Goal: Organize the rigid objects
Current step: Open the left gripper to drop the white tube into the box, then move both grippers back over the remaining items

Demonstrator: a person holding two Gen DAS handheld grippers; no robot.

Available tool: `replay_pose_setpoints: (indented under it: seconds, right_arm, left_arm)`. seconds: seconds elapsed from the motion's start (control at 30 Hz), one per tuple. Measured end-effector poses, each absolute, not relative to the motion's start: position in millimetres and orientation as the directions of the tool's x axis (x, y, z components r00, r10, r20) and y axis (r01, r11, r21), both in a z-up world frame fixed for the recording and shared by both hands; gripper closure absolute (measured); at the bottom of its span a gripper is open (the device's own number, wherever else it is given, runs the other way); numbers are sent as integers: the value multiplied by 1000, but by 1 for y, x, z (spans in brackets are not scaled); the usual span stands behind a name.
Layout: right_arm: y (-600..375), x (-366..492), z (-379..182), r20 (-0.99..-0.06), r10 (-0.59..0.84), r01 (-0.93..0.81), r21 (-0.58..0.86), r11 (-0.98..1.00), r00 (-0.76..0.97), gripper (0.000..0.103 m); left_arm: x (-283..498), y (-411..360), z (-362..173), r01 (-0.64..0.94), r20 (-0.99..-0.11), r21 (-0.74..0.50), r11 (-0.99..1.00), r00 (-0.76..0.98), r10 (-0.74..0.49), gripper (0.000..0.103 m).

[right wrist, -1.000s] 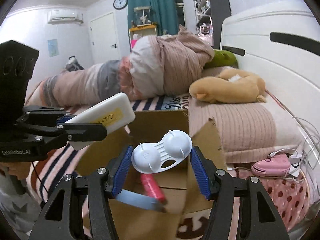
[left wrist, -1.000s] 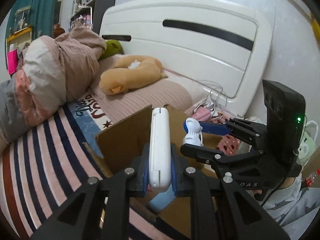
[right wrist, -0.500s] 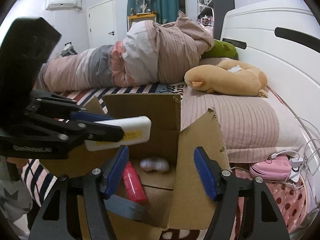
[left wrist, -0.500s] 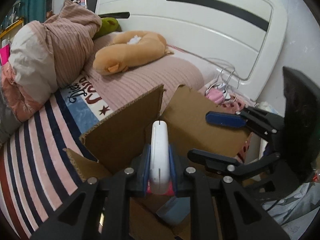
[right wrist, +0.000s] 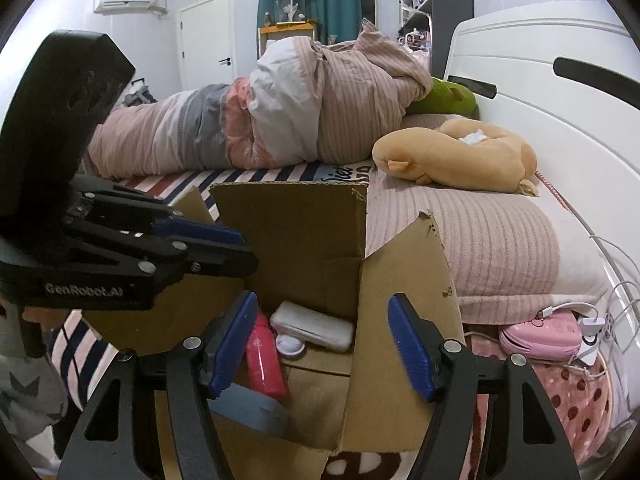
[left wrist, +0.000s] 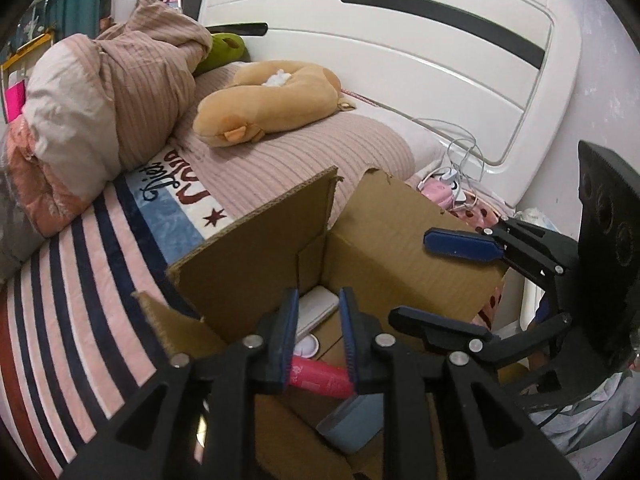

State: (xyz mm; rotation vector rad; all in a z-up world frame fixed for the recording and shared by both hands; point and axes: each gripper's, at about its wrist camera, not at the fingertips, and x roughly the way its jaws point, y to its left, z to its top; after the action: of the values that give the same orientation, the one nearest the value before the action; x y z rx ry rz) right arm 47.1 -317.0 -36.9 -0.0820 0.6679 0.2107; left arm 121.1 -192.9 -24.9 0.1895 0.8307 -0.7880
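Note:
An open cardboard box point(left wrist: 376, 248) point(right wrist: 296, 240) stands on the bed. Inside lie a white flat case point(right wrist: 312, 326) point(left wrist: 316, 306), a small white lens case point(right wrist: 291, 346) point(left wrist: 306, 346), a pink bottle point(right wrist: 266, 360) point(left wrist: 320, 374) and a grey-blue object point(right wrist: 248, 406) point(left wrist: 350, 420). My left gripper point(left wrist: 319, 312) hovers over the box, jaws slightly apart and empty. My right gripper point(right wrist: 322, 328) is wide open and empty above the box; it also shows in the left wrist view point(left wrist: 440, 280).
A tan plush toy point(left wrist: 272, 100) and a rolled quilt point(right wrist: 260, 112) lie on the striped bed point(left wrist: 60, 300). A white headboard point(left wrist: 400, 60) stands behind. A pink case point(right wrist: 540, 334) with white cables sits at the right of the box.
My left gripper opened and let the white flat case fall into the box. My right gripper, which dropped the lens case earlier, stays open above the box.

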Motion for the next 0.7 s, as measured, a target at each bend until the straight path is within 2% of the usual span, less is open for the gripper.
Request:
replay_pose_setpoints:
  seconds: [0.07, 0.2, 0.37, 0.53, 0.7]
  right_arm:
    - [-315, 44, -34, -622, 166, -220, -11, 975, 766, 38]
    - [-306, 37, -26, -617, 172, -229, -13, 973, 768, 38]
    - [-278, 23, -9, -591, 212, -273, -14, 962, 778, 38]
    - [-227, 12, 10, -554, 312, -372, 5, 928, 772, 38]
    - [-169, 5, 11, -561, 396, -473, 8, 881, 727, 38]
  left_arm:
    - [116, -183, -17, 683, -705, -153, 714, 430, -563, 74]
    - [106, -154, -2, 658, -668, -167, 734, 472, -575, 68]
    - [93, -102, 11, 597, -632, -157, 787, 552, -544, 56]
    - [81, -41, 7, 513, -621, -132, 848, 624, -475, 54]
    - [76, 12, -14, 447, -635, -138, 884, 645, -425, 54]
